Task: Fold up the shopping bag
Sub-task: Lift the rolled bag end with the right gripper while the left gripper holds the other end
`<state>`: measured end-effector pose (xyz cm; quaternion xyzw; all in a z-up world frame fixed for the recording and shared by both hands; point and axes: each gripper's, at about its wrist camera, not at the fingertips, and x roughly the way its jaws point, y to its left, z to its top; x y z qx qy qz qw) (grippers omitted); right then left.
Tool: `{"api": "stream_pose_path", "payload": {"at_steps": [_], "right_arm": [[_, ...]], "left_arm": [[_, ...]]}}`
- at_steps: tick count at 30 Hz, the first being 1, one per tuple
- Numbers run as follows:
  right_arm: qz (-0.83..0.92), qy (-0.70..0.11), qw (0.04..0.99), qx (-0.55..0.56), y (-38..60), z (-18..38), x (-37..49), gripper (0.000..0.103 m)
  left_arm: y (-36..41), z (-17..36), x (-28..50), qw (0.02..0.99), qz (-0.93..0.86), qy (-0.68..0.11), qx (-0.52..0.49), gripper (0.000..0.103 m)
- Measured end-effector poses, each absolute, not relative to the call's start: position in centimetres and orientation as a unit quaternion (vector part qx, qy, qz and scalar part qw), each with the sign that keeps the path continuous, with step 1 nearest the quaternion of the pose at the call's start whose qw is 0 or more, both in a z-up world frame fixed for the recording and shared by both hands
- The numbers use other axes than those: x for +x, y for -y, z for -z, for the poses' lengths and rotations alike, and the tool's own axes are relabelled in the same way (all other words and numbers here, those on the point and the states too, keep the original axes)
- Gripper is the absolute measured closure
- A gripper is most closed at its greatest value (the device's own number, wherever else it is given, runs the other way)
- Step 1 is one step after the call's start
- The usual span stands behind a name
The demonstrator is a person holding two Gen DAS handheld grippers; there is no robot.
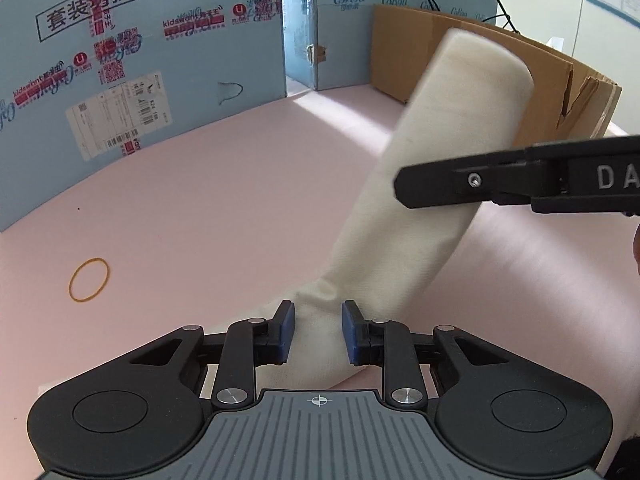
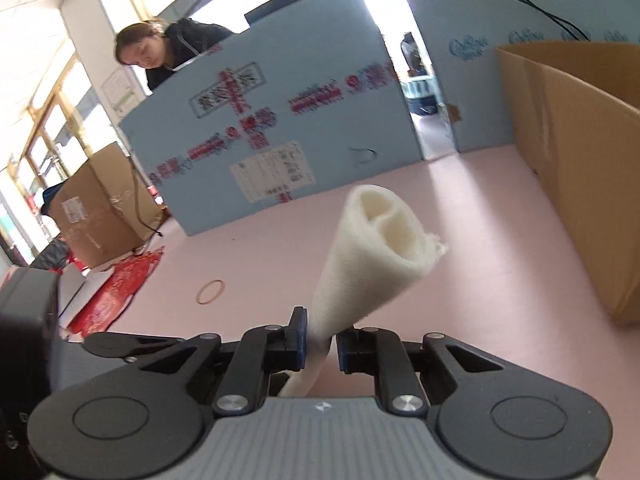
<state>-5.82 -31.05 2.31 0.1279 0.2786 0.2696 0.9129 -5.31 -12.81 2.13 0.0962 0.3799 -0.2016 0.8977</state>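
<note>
Rising at a slant off the pink table top (image 1: 208,208), the rolled cream shopping bag (image 1: 432,168) is held at two places along its length. Its lower end passes between the blue pads of the left gripper (image 1: 318,330), which press the cloth from both sides, so that gripper is clamped on the bag close to the table. Further up, the right gripper (image 2: 322,346) comes in from the right edge of the left wrist view and crosses the roll about midway; in its own view the pads pinch the narrow waist of the roll, and the bag's open, hollow end (image 2: 394,232) flares out ahead of the fingertips, well clear of the table. An orange rubber band (image 1: 89,279) lies flat on the table, well apart to the left of the bag. Blue cardboard panels (image 1: 160,60) and a brown cardboard box (image 1: 500,76) stand behind.
</note>
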Motion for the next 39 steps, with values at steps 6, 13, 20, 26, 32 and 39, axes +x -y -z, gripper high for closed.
{"api": "stream_pose_path", "payload": {"at_steps": [6,13,20,26,32,39], "right_arm": [[-0.330,-0.273,0.902,0.050,26.0,-3.2,-5.0,0.089],[-0.314,-0.270,0.910,0.007,23.3,-3.2,-4.7,0.092],[-0.358,-0.239,0.897,-0.104,18.4,-1.3,-6.3,0.092],[-0.387,-0.223,0.876,-0.180,15.2,0.7,-7.6,0.091],[-0.392,-0.202,0.862,-0.250,13.8,2.1,-9.0,0.086],[-0.383,-0.185,0.855,-0.295,13.1,2.7,-10.5,0.084]], "left_arm": [[11.4,-2.4,-5.5,0.899,0.220,-0.369,0.088,0.076],[2.5,-4.6,-8.3,0.913,0.107,-0.387,0.077,0.072],[-0.2,-2.5,-8.3,0.917,0.093,-0.385,0.041,0.072],[-1.8,-2.4,-8.5,0.919,0.112,-0.377,0.012,0.071],[-3.9,-4.2,-8.6,0.912,0.088,-0.399,-0.029,0.066],[-2.9,-8.2,-9.9,0.931,0.089,-0.353,-0.009,0.065]]}}
